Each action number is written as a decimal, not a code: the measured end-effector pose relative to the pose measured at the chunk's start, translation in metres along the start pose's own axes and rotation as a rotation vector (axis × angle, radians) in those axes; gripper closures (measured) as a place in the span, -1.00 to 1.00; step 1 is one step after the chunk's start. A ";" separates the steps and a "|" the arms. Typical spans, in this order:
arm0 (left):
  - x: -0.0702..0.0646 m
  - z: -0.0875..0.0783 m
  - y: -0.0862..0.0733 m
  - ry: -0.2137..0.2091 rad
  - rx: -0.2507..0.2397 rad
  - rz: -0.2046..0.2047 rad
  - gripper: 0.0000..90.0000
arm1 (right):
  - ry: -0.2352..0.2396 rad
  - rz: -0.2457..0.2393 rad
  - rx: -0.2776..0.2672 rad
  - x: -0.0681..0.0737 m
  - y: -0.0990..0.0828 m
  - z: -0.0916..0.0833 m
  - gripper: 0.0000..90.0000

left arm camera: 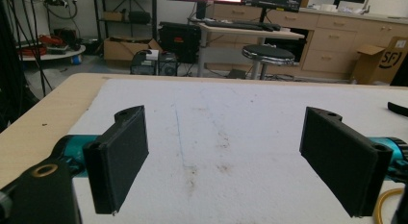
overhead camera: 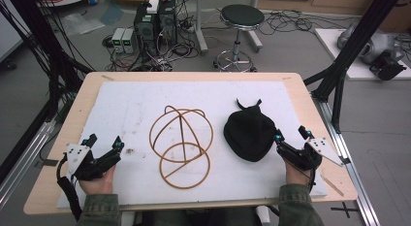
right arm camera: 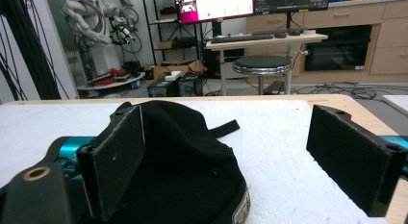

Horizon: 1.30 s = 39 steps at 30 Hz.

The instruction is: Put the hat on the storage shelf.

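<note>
A black cap (overhead camera: 249,131) lies on the white foam mat (overhead camera: 131,102), right of centre. Left of it stands a tan wire hat frame (overhead camera: 180,143), a dome on a ring base. My right gripper (overhead camera: 292,135) rests by the cap's right edge, open; in the right gripper view the cap (right arm camera: 192,176) sits just ahead, overlapped by the left jaw. My left gripper (overhead camera: 104,142) is open near the mat's front left, with bare mat between its jaws (left arm camera: 221,156). A bit of the frame's tan wire (left arm camera: 385,205) shows at the bottom right of the left gripper view.
The wooden table (overhead camera: 92,85) ends close on both sides, with black frame posts (overhead camera: 358,37) at the right. Beyond the far edge stand a stool (overhead camera: 241,22) and computer boxes with cables (overhead camera: 155,27) on the floor.
</note>
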<state>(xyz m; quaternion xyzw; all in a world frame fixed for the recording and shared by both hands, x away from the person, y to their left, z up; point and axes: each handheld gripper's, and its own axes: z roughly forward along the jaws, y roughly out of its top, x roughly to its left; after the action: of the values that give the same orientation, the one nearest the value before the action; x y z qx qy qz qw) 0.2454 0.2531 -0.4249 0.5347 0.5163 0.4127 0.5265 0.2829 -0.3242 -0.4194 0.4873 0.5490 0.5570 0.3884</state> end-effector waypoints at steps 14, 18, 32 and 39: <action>0.000 0.002 -0.002 -0.013 0.018 -0.007 -0.60 | 0.010 -0.003 0.004 0.000 -0.001 0.002 -0.72; 0.000 0.002 -0.002 -0.014 0.017 -0.011 -0.60 | 0.018 -0.001 0.013 0.001 -0.001 0.003 -0.72; 0.000 0.003 -0.002 -0.017 0.019 -0.010 -0.59 | 0.068 -0.007 0.029 0.010 0.003 0.007 -0.72; 0.001 0.004 -0.002 -0.019 0.019 -0.013 -0.59 | 0.092 -0.034 0.067 0.021 0.009 0.011 -0.72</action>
<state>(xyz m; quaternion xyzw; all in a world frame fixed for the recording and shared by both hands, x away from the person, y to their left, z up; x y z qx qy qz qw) 0.2488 0.2534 -0.4275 0.5399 0.5187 0.3993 0.5292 0.2895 -0.3024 -0.4088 0.4645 0.5929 0.5533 0.3557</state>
